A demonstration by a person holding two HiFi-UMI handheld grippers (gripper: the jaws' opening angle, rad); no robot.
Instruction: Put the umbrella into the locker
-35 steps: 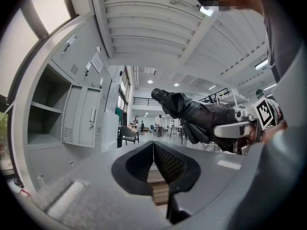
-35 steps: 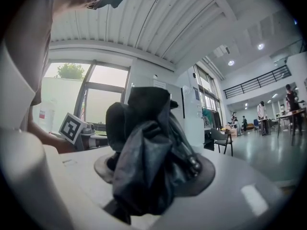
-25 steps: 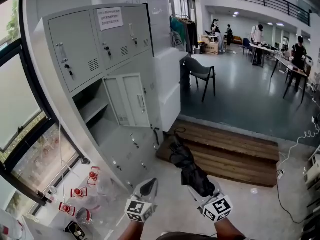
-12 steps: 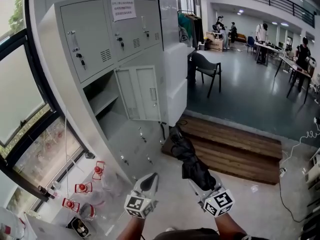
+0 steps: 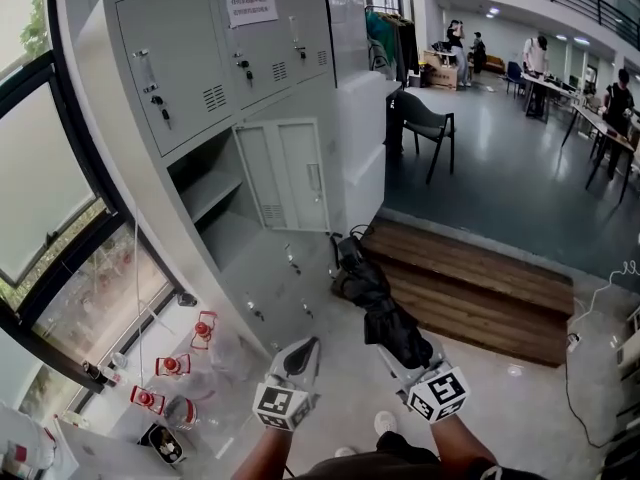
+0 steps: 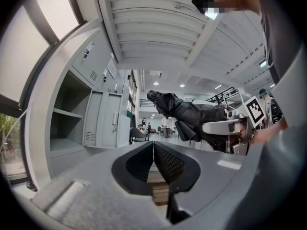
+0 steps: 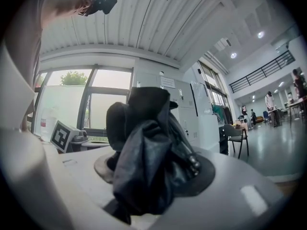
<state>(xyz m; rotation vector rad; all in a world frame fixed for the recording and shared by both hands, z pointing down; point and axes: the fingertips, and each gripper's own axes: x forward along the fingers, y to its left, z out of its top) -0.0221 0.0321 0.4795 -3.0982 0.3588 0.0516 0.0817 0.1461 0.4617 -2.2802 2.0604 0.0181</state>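
A folded black umbrella (image 5: 378,306) sticks forward out of my right gripper (image 5: 402,360), which is shut on it; in the right gripper view the umbrella (image 7: 146,162) fills the space between the jaws. My left gripper (image 5: 298,356) is held beside it, jaws shut and empty, its dark pads (image 6: 153,163) touching. The grey locker bank (image 5: 230,118) stands ahead on the left with one door (image 5: 292,174) swung open, showing a shelf and an empty compartment (image 5: 205,200). In the left gripper view the umbrella (image 6: 184,113) hangs level at the right of the open compartment (image 6: 67,123).
A low wooden platform (image 5: 470,288) lies right of the lockers. A grey chair (image 5: 425,128) stands beyond it. Red-capped bottles (image 5: 175,368) and a window are at the lower left. People and tables are far off at the back right. A white cable (image 5: 600,298) runs along the floor.
Both grippers and the umbrella have come closer to the lockers; the locker bank and its open door now look larger and sit more to the right in the head view.
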